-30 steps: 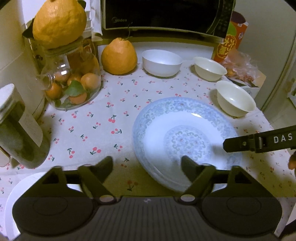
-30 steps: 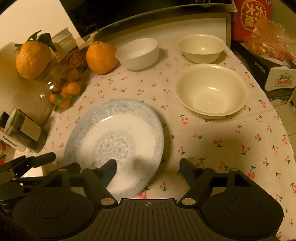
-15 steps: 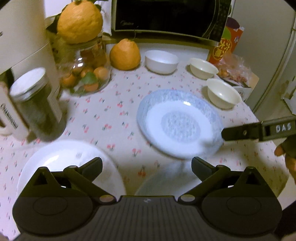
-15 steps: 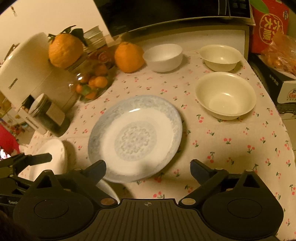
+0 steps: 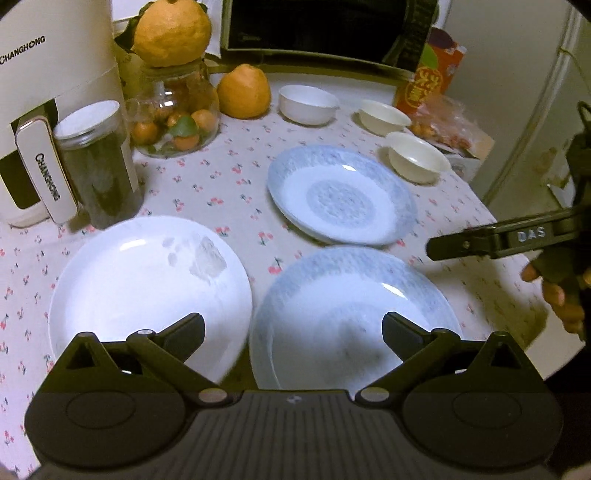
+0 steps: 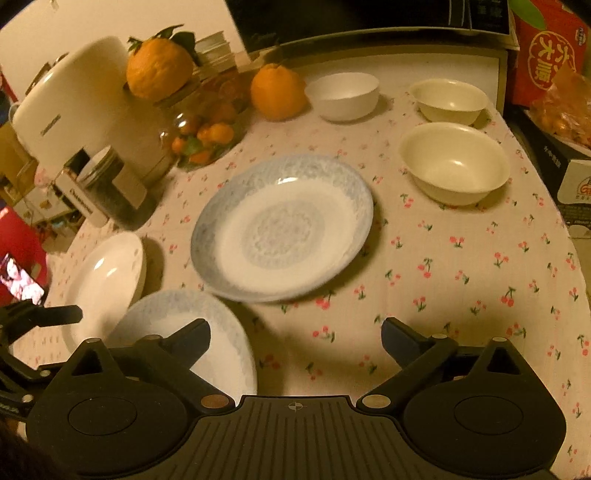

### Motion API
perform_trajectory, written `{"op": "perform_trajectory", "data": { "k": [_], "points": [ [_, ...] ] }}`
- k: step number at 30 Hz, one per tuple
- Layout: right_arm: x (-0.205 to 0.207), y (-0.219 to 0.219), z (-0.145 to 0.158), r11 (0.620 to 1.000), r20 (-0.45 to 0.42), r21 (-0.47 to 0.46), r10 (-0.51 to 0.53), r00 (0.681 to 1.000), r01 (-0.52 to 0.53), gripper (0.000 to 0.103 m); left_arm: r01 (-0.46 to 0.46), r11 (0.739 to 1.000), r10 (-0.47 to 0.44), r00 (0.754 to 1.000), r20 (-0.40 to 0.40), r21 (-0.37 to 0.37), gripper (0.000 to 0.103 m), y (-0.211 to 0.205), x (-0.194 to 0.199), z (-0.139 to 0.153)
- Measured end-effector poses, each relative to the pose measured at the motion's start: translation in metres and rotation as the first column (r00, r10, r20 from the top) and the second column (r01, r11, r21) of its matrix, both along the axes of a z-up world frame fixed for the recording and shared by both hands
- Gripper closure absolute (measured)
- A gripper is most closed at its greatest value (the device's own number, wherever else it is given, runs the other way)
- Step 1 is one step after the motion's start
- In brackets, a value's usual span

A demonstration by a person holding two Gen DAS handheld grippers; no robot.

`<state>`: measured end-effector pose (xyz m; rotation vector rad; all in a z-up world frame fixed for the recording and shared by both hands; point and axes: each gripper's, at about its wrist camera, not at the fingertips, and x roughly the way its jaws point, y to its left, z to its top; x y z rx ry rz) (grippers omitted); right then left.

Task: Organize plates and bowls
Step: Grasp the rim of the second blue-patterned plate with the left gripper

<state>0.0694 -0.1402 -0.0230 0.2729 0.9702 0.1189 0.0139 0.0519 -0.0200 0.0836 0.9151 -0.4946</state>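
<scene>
Two plates (image 5: 155, 280) beneath spread left fingers (image 5: 184, 328), untouched

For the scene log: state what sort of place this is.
Most likely a home kitchen or dining corner: a microwave behind a cherry-print tablecloth, a Changhong appliance, and a fruit jar beside plates and bowls.

A table covered by a pale cloth printed with small red cherries (image 6: 461, 266) carries everything. On it lie a blue-patterned round plate (image 6: 282, 229) at the middle, a second blue-rimmed plate (image 5: 351, 314) at the near edge, and just beside that a plain white round plate (image 5: 147, 280). Farther back stand a white deep bowl (image 6: 345, 95) and two cream bowls (image 6: 454, 162) (image 6: 448, 99), a large orange citrus fruit (image 6: 277, 90), a glass jar of small oranges (image 5: 173, 110) and a dark-filled clear jar with a white lid (image 5: 98, 162)
</scene>
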Motion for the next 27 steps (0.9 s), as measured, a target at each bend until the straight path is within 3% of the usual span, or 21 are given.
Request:
{"op": "perform_trajectory", "data": {
  "k": [9,12,22,27],
  "points": [
    [-0.014,0.017,-0.009,0.998,-0.015,-0.024,0.066,0.998,-0.066,0.003,0.045,0.998,-0.049,0.992,-0.116,-0.036,0.003,0.002,-0.02,-0.009],
    [-0.017,0.023,-0.012,0.995,-0.013,-0.01,0.094,0.995,-0.095,0.003,0.041,0.999,-0.046,0.987,-0.156,-0.033,0.008,0.003,-0.018,-0.013],
    [-0.018,0.032,-0.021,0.991,-0.044,0.051,0.128,0.991,-0.125,0.003,-0.017,0.999,0.009,0.971,-0.238,-0.032,0.049,0.007,-0.011,-0.027],
    [-0.019,0.03,-0.023,0.994,-0.044,0.033,0.109,0.993,-0.108,0.013,-0.041,0.999,0.036,0.965,-0.26,-0.016,0.065,0.007,-0.008,-0.035]
  ]
}}
